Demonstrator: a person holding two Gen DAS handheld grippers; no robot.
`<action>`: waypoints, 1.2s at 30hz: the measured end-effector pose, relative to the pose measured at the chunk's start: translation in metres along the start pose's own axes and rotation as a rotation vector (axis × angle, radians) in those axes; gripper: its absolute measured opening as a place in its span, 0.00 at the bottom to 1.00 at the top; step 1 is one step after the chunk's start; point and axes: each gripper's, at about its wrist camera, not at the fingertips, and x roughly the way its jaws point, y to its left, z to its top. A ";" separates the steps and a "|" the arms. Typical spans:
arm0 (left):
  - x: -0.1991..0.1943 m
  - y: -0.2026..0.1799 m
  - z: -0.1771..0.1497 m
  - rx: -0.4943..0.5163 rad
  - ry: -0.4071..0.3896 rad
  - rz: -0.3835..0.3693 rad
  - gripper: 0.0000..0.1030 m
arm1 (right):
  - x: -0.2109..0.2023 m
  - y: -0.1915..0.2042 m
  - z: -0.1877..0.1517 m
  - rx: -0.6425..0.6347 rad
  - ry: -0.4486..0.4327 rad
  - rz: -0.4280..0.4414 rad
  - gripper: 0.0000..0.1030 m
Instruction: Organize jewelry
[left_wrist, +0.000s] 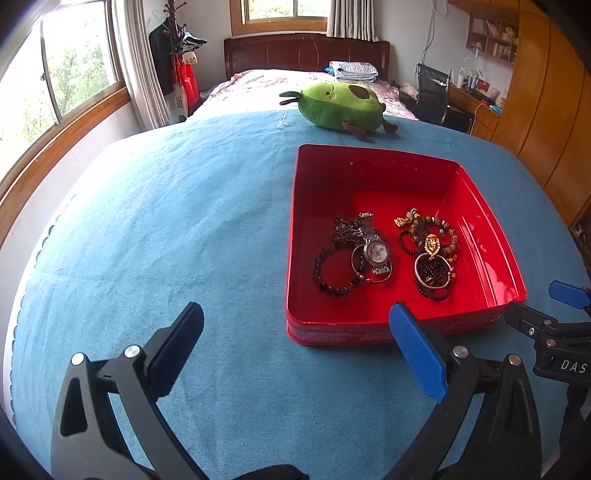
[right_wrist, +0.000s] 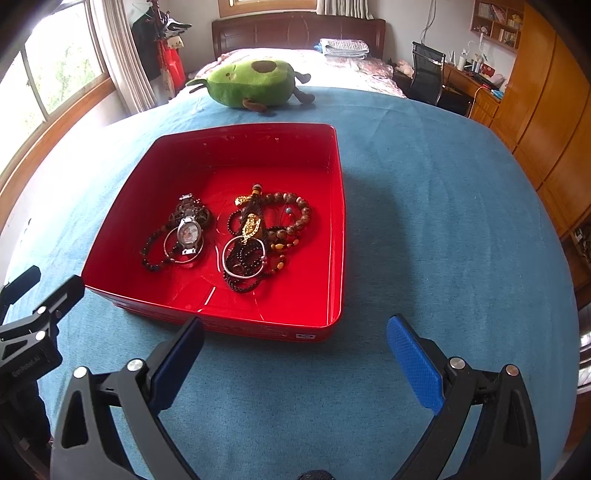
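Note:
A red tin box (left_wrist: 321, 328) (right_wrist: 122, 206) rests on the blue cloth and holds all the jewelry I can see. A silver watch (left_wrist: 375, 249) (right_wrist: 187, 230) lies on dark bead bracelets (left_wrist: 328, 280) (right_wrist: 153, 254) in its left half. To the right is a tangle of brown bead bracelets (left_wrist: 448, 236) (right_wrist: 299, 216), a gold pendant (left_wrist: 431, 245) (right_wrist: 251, 224) and a silver bangle (left_wrist: 432, 271) (right_wrist: 242, 258). My left gripper (left_wrist: 297, 328) hangs open before the box's near left corner. My right gripper (right_wrist: 295, 336) hangs open before its near right corner. Both are empty.
A green avocado plush toy (left_wrist: 338, 105) (right_wrist: 253, 83) lies beyond the box on the blue cloth (left_wrist: 166, 221) (right_wrist: 424, 206). Behind it are a bed, a window at the left, a desk with a chair and wooden wardrobes at the right.

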 end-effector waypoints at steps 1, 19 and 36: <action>0.000 0.000 0.000 0.001 0.000 0.000 0.97 | 0.000 0.000 0.000 -0.001 -0.001 -0.001 0.96; 0.000 -0.002 0.000 0.005 -0.002 0.000 0.97 | 0.002 0.001 0.000 -0.003 0.000 0.001 0.96; 0.002 -0.001 0.000 0.006 0.001 0.003 0.97 | 0.003 0.001 -0.001 -0.003 0.000 0.000 0.96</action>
